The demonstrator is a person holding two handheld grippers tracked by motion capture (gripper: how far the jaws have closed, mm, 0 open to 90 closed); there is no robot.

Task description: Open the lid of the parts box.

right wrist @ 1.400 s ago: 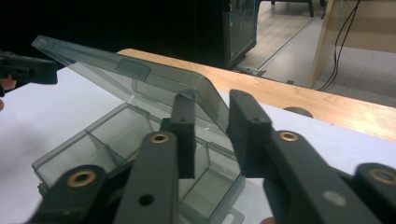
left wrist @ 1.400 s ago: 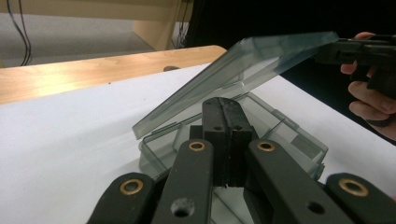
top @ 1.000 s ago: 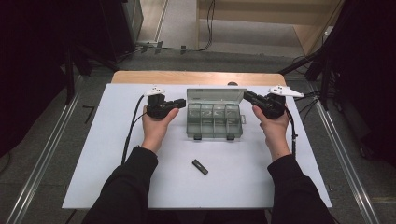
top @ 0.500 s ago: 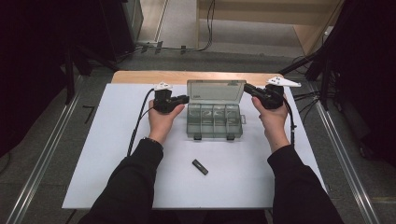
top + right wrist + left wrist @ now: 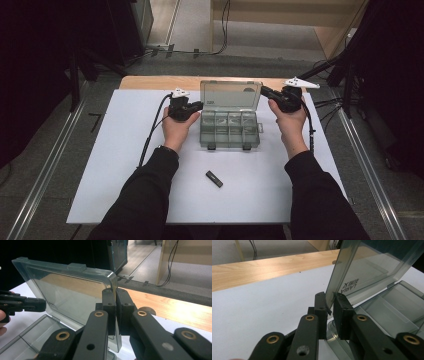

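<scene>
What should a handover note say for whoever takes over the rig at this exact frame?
Left tool: jaws have just been closing, now pinching the left edge of the lid.
Right tool: shut on the lid's right edge.
Things: clear compartment box mid-table, lid standing raised at the back. Small black stick lies loose on the white table, in front of the box.
Done: lid gripped from both sides, box open.
Left: my guess is the lid gets swung down or fully back; compartment contents are hard to make out.
</scene>
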